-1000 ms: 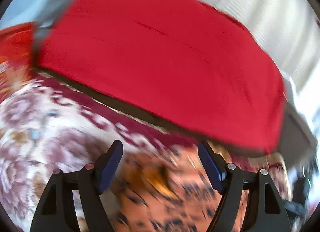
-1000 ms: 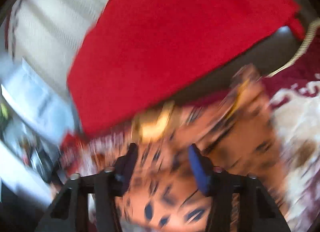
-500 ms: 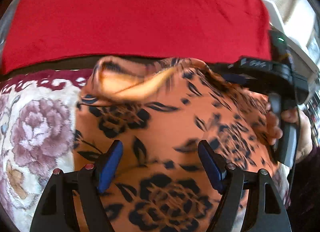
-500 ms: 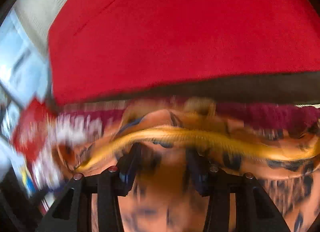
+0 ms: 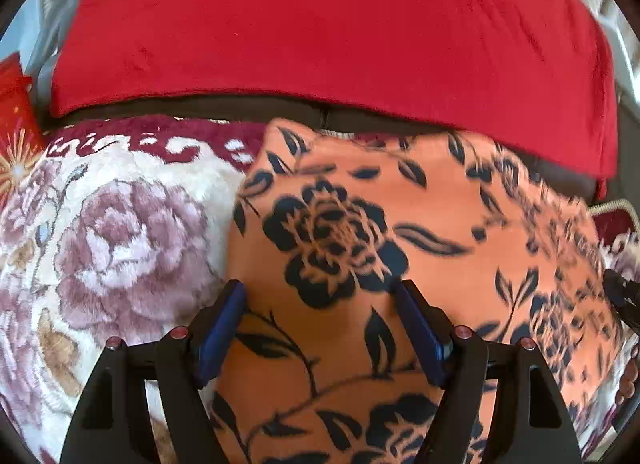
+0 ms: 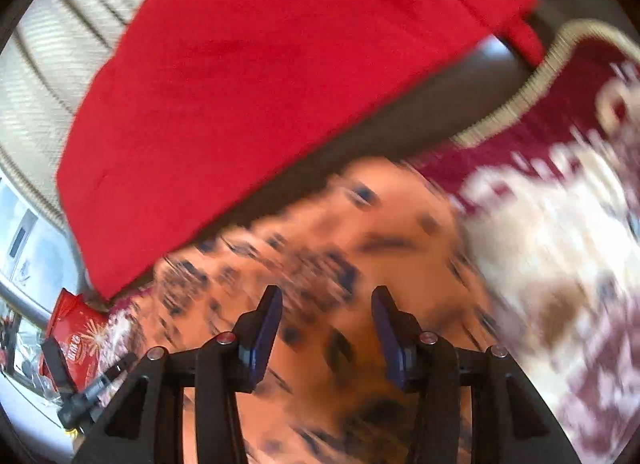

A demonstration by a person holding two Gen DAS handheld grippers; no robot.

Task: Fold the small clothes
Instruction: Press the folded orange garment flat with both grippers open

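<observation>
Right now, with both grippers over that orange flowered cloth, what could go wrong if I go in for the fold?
1. The left gripper stands open over the middle of the orange floral garment, not an edge, so closing there may bunch it.
2. The plush rose-patterned blanket lies directly beneath; the pads could pinch it too.
3. The right wrist view is blurred, so the right gripper may miss its corner.

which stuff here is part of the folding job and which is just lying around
Part of the job:
- orange floral garment
- left gripper
- right gripper

Just lying about:
- red blanket
- floral plush blanket
- red snack bag
</observation>
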